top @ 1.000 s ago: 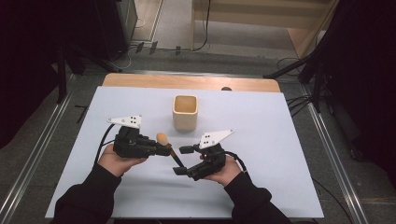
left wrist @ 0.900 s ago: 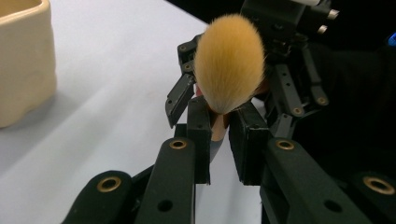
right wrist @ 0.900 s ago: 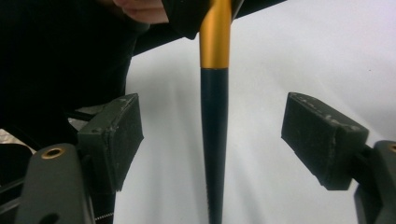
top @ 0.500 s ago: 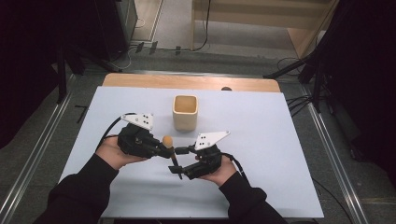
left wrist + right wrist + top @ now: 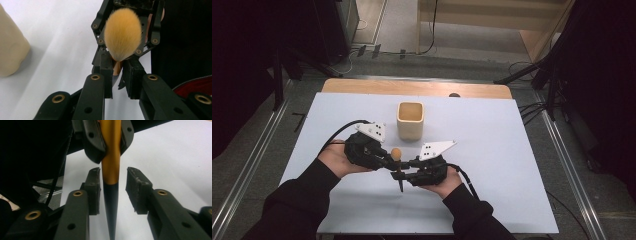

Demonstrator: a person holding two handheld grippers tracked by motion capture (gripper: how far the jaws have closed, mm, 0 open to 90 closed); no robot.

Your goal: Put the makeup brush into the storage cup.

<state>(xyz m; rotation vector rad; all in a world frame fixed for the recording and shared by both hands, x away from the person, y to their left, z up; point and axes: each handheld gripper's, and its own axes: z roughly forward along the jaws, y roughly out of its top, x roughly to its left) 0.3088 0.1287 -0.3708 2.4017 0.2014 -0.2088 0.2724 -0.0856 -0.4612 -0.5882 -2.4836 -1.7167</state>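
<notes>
Low in the middle of the high view, your left gripper (image 5: 388, 161) is clamped on the makeup brush (image 5: 397, 162) just under its orange bristles, handle pointing down; your right gripper (image 5: 113, 186) has its jaws apart around the handle, not yet closed. The brush looks mid-handover, with putting it away left to do. Farther up, the beige cup (image 5: 410, 119) stands empty with nothing between on the white mat (image 5: 512, 165)
</notes>
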